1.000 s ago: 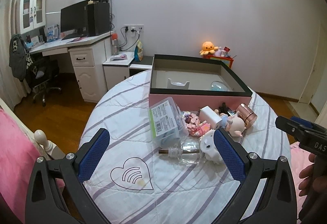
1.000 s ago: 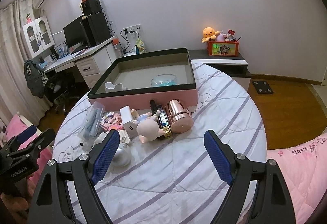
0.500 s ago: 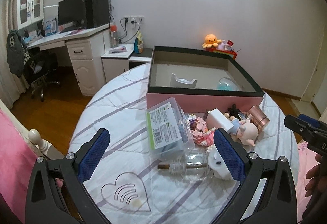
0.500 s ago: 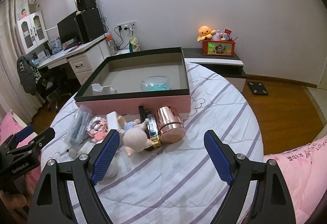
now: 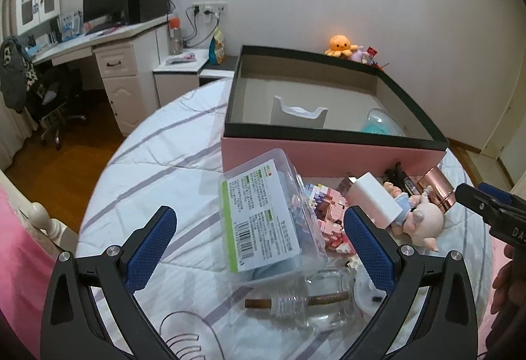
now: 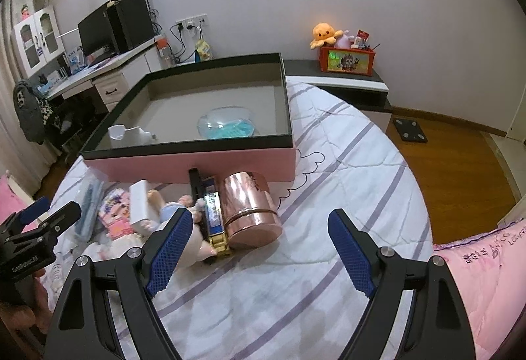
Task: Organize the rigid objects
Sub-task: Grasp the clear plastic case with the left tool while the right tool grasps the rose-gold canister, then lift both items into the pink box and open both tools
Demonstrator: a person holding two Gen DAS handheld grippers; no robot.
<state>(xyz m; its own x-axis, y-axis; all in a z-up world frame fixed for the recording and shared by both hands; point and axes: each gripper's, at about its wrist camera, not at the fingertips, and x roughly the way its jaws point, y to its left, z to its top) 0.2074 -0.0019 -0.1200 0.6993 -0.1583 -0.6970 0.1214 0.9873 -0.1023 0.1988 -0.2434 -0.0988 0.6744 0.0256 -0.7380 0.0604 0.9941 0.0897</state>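
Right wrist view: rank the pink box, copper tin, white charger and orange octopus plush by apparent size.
1. pink box
2. copper tin
3. white charger
4. orange octopus plush, though it sits much farther back, so its true size is unsure.

A quilted cloth cover [image 6: 345,169], white with lilac stripes, lies soft and matt beneath both grippers. Ahead of the right gripper [image 6: 259,248], a copper-toned tin [image 6: 250,212] shines mirror-glossy, beside a box [image 6: 215,215] with a gold foil edge. Beyond them the pink box [image 6: 197,163] looks like matt card, its rim dark, its inside dull grey. In it sits a clear glossy bowl [image 6: 227,125]. Between the left gripper's [image 5: 259,248] blue, textured pads [image 5: 151,248] lies a clear plastic case [image 5: 263,222] with a printed paper label. Just below it rests a clear glass bottle [image 5: 312,304]. To the right stands a smooth pink figurine [image 5: 420,222] against a matt white block [image 5: 374,195].
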